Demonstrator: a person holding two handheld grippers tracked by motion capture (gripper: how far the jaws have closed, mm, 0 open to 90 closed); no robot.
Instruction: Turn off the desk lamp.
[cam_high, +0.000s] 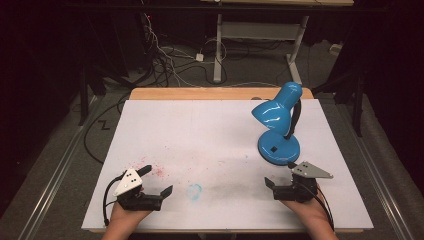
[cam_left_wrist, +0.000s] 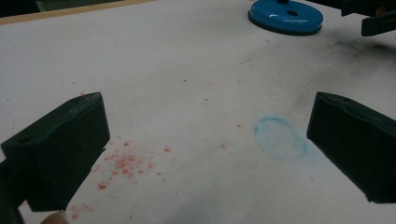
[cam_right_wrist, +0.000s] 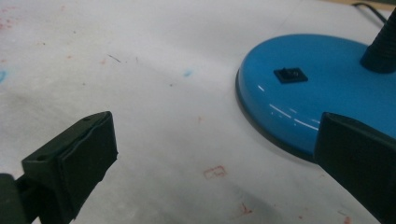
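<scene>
A glossy blue desk lamp (cam_high: 278, 122) stands on the white table sheet (cam_high: 210, 130) at the right, its shade tilted to the left above its round base (cam_high: 279, 148). The base (cam_right_wrist: 322, 88) carries a small black switch (cam_right_wrist: 290, 74) and a black flexible neck (cam_right_wrist: 382, 46). My right gripper (cam_high: 281, 175) rests open at the front right, just in front of the base, one jaw close to the base rim. My left gripper (cam_high: 156, 180) rests open at the front left, holding nothing. The base (cam_left_wrist: 286, 15) lies far off in the left gripper view.
Red speckle stains (cam_high: 159, 171) and a faint blue ring mark (cam_high: 194, 191) lie on the sheet between the grippers, with a grey smudge beside them. A wooden table edge (cam_high: 200, 93) runs along the back. Cables (cam_high: 165, 60) and a desk frame (cam_high: 260, 35) are on the floor beyond.
</scene>
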